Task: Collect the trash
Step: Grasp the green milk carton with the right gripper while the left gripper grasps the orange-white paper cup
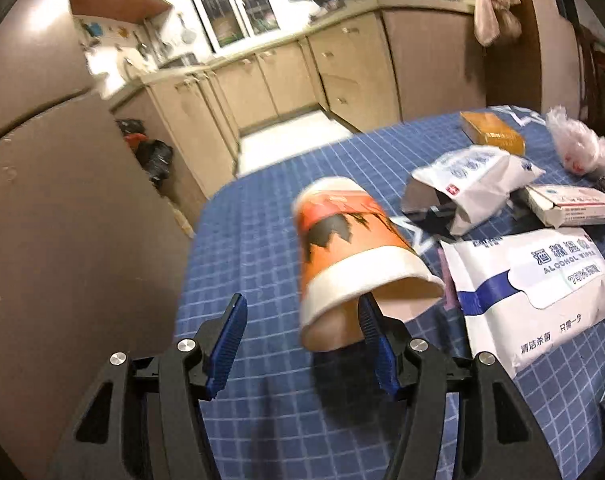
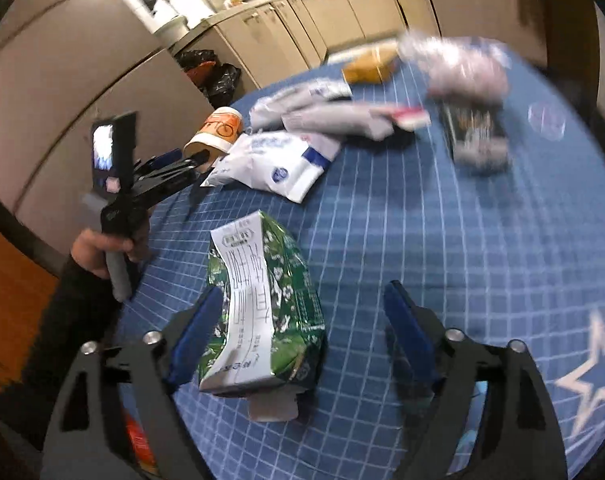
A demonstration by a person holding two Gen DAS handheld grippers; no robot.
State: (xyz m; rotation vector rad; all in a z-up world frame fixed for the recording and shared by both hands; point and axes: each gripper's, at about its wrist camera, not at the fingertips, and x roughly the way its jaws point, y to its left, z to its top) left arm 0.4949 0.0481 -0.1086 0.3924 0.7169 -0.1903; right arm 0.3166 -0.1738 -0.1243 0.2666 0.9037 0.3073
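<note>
Left wrist view: blue grid-pattern tablecloth over a round table, beige kitchen cabinets behind. On the cloth, largest first: white alcohol wipes pack at right; orange-and-white paper cup, tipped on its side, mouth toward the camera; crumpled white pouch beyond the wipes; flat white box beside it; yellow box farther back; clear plastic bag at the far right edge. Left gripper spread apart, not clamped: right finger inside the cup's mouth, left finger well clear of the cup wall.

Right wrist view: same cloth, with a white star print at lower right. Green foil packet with a white paper label, lying between the pads of the right gripper. Right gripper released, jaws wide; left pad just beside the packet, contact not determinable; right pad well apart from it. At left, a hand in a dark sleeve on the handle of the other gripper, its tips at the paper cup. Far items blurred.
</note>
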